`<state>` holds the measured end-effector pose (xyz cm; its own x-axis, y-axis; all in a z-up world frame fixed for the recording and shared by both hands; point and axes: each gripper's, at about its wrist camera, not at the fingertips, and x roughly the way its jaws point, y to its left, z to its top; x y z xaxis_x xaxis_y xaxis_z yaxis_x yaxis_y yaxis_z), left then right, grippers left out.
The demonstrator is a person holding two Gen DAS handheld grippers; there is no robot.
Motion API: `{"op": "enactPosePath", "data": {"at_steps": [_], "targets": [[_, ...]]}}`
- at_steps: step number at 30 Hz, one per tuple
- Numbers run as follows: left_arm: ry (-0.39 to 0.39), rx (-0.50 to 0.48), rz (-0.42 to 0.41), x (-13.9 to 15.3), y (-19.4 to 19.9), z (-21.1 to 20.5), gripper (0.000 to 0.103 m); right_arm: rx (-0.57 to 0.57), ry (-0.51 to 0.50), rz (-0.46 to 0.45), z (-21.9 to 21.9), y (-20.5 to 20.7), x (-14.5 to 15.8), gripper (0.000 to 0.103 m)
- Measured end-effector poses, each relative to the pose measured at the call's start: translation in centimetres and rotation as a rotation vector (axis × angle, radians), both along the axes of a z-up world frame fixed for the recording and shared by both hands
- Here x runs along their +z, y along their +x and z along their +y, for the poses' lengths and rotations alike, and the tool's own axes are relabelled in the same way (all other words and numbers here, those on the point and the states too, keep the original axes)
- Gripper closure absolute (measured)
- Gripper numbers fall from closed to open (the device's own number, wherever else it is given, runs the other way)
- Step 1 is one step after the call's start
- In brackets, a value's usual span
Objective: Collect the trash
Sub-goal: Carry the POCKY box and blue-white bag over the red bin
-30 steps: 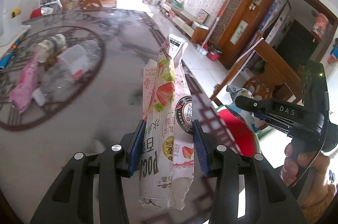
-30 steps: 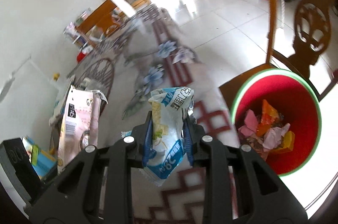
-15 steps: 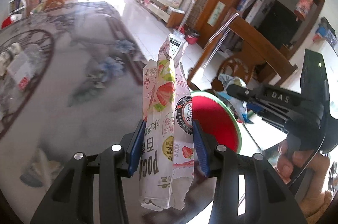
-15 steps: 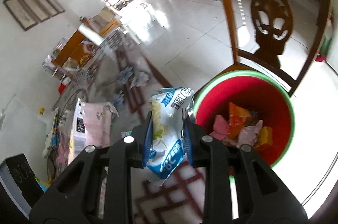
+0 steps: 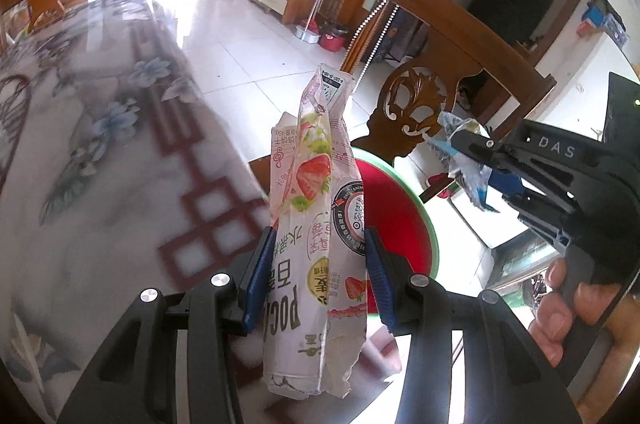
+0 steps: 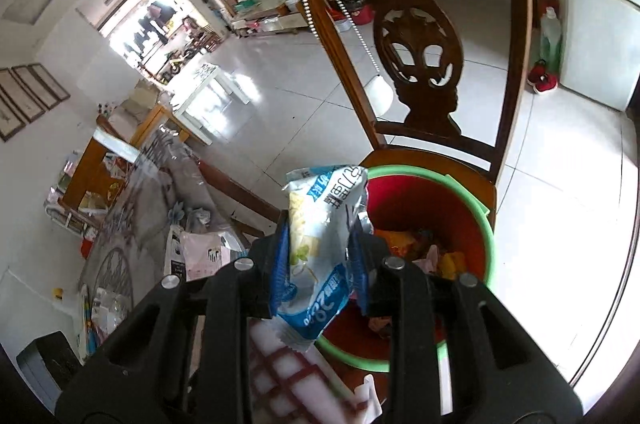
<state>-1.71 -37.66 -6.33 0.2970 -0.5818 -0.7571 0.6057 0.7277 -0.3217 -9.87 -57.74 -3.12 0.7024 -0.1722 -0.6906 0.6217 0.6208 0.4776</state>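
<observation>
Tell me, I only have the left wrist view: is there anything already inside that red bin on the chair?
Observer: Yes. The right wrist view looks into the red bin and shows crumpled orange, pink and yellow wrappers at the bottom.
Operator: What is the right claw holding?
Observer: The right claw is shut on a blue and white snack bag.
Operator: Is that bag above the bin?
Observer: It hangs at the bin's near rim, beside the table edge, not clearly over the opening.

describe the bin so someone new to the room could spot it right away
Find the carved wooden chair beside the table. The bin sits on its seat: a round bucket, red inside with a green rim, wrappers lying in the bottom. Nothing else nearby is round and red.
</observation>
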Motion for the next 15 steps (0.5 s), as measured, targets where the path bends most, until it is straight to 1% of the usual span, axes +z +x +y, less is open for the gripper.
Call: {"op": "enactPosePath", "data": {"at_steps": [4,11,13,14,15], "targets": [[-0.006,-0.001,0.010,-0.1,0.1,-0.7,0.061,-0.013,-0.006,-0.005,0.0,-0.1,0.2,0.075],[0.006,-0.016,0.013,-0.6,0.0,-1.3,0.061,-0.031,-0.027,-0.008,-0.2,-0.1,0.5,0.075],[0.009,-0.017,0.015,-0.6,0.1,-1.5,0.059,-0.030,-0.019,0.000,-0.2,-0.1,0.3,0.075],[0.015,-0.014,0.013,-0.6,0.2,-1.5,0.057,-0.033,-0.013,0.008,-0.3,0.0,0.1,0.073],[0.018,-0.009,0.011,-0.6,0.2,-1.6,0.055,-0.039,-0.010,0.011,-0.3,0.0,0.1,0.064]]}}
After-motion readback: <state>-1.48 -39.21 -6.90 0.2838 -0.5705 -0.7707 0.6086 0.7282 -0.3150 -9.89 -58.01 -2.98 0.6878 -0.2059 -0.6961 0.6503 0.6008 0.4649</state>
